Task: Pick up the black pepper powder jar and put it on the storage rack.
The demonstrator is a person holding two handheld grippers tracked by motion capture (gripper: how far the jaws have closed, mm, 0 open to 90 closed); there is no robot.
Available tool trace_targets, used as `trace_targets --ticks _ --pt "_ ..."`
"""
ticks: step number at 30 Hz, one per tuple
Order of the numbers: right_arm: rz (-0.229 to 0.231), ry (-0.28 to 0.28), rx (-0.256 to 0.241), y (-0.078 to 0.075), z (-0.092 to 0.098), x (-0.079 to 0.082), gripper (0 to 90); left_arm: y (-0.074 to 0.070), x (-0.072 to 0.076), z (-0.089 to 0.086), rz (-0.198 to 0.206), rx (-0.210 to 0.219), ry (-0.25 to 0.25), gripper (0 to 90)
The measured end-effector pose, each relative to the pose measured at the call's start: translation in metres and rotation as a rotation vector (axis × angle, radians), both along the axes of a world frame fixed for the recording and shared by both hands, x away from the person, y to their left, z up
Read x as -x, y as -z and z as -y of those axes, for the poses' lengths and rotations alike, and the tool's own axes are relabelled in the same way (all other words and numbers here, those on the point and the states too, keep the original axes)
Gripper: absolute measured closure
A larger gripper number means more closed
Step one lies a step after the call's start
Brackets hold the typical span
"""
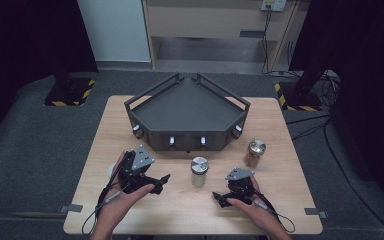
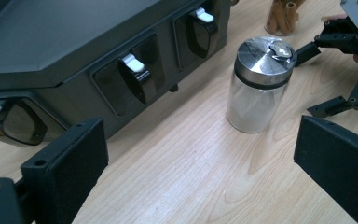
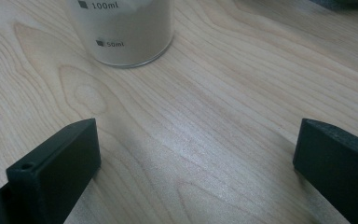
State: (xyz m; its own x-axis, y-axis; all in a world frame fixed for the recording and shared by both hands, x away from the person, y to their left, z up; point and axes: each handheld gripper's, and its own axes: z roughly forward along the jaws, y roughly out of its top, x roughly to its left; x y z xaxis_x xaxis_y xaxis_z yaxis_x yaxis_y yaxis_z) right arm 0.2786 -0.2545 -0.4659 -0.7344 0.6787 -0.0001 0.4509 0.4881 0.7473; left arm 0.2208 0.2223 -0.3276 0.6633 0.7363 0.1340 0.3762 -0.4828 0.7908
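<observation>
Bare table (image 1: 180, 205) between both grippers, jar (image 1: 199, 171) upright ahead in the gap, tray (image 1: 187, 117) walls off the far side, second jar (image 1: 255, 152) right of it

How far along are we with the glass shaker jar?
Nothing looks done: the shaker jar stands untouched on the table, apart from the dark tray. In hand: left gripper and right gripper flank it, jaws open, both empty. Left: gripping and moving it.
</observation>
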Motion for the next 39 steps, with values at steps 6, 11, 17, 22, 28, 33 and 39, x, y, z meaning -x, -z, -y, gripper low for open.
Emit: trace_targets --ticks 6,11,17,22,28,33,39 --pt "0.001 0.0 0.0 0.0 0.0 0.0 0.7 -0.003 0.001 -0.006 0.011 0.01 -0.011 1.6" --pt "0.0 0.001 0.0 0.0 0.0 0.0 0.6 -0.004 0.003 -0.012 0.015 0.024 -0.021 1.6" --pt "0.001 0.001 0.0 0.0 0.0 0.0 0.7 -0.005 0.004 -0.016 0.018 0.026 -0.031 1.5" --pt "0.0 0.001 0.0 0.0 0.0 0.0 0.7 -0.004 0.005 -0.022 0.019 0.03 -0.041 1.5" --pt "0.0 0.002 -0.001 0.0 0.0 0.0 0.7 -0.003 0.009 -0.027 0.029 0.04 -0.047 1.5" --pt "0.0 0.006 0.0 0.0 -0.001 0.001 0.7 -0.001 0.011 -0.031 0.027 0.042 -0.063 1.0" --pt "0.0 0.011 -0.001 0.0 -0.001 0.002 0.7 0.002 0.012 -0.037 0.025 0.038 -0.066 1.0"
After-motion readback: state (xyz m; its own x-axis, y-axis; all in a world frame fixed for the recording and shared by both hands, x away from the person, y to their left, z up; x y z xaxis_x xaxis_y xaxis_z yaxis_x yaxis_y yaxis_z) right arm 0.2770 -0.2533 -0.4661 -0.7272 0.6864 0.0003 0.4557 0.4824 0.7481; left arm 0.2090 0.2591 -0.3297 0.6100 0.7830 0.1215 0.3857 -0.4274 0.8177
